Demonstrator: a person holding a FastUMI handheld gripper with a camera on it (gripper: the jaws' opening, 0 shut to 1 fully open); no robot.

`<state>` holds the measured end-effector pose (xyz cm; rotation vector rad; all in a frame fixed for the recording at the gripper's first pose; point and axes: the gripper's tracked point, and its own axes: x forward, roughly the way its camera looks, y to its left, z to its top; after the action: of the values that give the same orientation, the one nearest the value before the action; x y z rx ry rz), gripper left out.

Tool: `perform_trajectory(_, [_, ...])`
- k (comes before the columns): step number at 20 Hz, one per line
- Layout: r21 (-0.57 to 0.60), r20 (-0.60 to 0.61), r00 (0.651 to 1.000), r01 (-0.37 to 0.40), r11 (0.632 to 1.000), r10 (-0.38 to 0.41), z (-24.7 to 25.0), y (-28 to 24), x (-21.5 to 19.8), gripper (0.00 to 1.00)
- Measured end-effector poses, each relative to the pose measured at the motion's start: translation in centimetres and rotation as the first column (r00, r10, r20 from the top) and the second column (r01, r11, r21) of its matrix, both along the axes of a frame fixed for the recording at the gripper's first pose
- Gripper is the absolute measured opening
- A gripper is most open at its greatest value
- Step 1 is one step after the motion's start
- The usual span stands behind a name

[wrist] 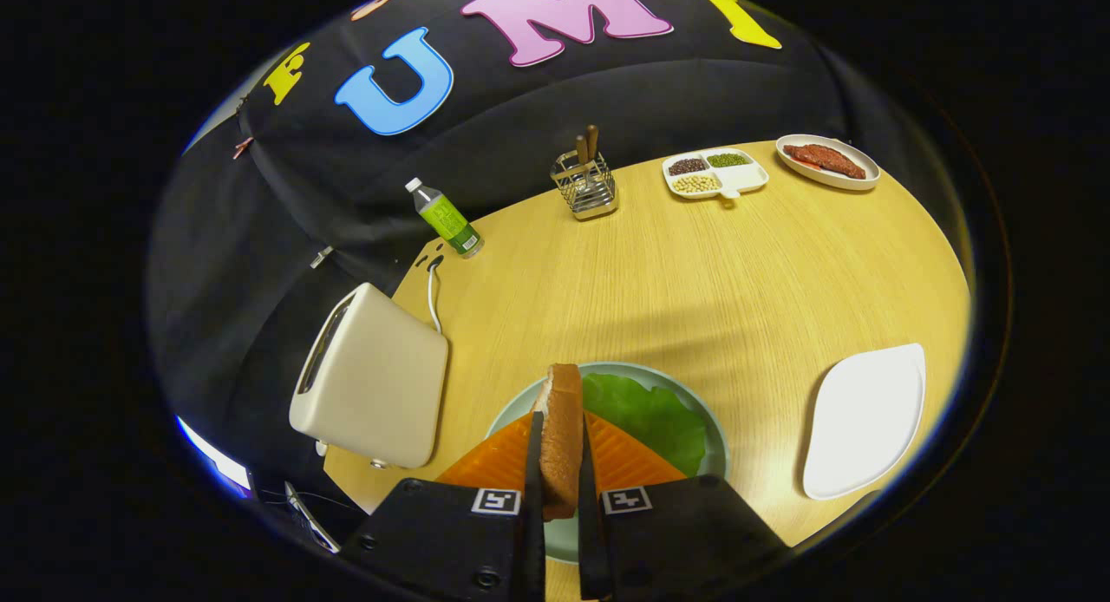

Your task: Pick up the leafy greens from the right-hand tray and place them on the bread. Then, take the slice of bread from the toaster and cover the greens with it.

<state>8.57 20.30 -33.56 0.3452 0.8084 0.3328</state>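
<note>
Gripper [560,463] clamped on a bread slice [562,428], held on edge, long side running straight ahead past the fingertips. Just over the plate [716,450], above the greens [650,415]. Bread under the greens hidden. Toaster [373,385] to the left on the tabletop [694,272]; empty white tray [863,420] to the right.

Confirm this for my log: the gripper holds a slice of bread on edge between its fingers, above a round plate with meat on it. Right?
Not quite. The gripper does hold the slice of bread on edge, but the round plate below carries leafy greens, not meat, as the gripper view shows.
</note>
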Motion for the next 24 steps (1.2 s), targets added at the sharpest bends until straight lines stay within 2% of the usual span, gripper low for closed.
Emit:
perform_trajectory(2, [-0.046,0.01,1.0,0.015,0.999,-0.014,-0.8,-1.1,0.0,0.24])
perform_trajectory(6, [-0.131,0.028,1.0,0.013,0.991,-0.009,-1.8,-2.9,-0.2,0.66])
perform_trajectory(7, [-0.135,0.029,1.0,0.011,0.991,-0.007,-1.7,-3.2,-0.3,0.8])
perform_trajectory(8, [-0.137,0.033,0.999,0.012,0.99,-0.007,-1.5,-3.5,-0.4,0.84])
perform_trajectory(9, [-0.137,0.041,0.999,0.014,0.99,-0.009,-1.0,-3.7,-0.5,0.96])
perform_trajectory(10, [-0.143,0.051,0.999,0.021,0.99,-0.013,-0.6,-4.1,-0.4,0.99])
perform_trajectory(14, [-0.192,0.121,0.993,0.035,0.981,-0.011,2.6,-6.3,-0.6,0.99])
perform_trajectory(20, [-0.238,0.25,0.968,0.087,0.967,-0.025,10.8,-10.2,-2.3,0.99])
perform_trajectory(22, [-0.26,0.331,0.943,0.124,0.958,-0.032,14.5,-11.7,-2.5,0.99])
perform_trajectory(24, [-0.291,0.425,0.904,0.18,0.94,-0.042,18.2,-13.7,-2.9,0.98])
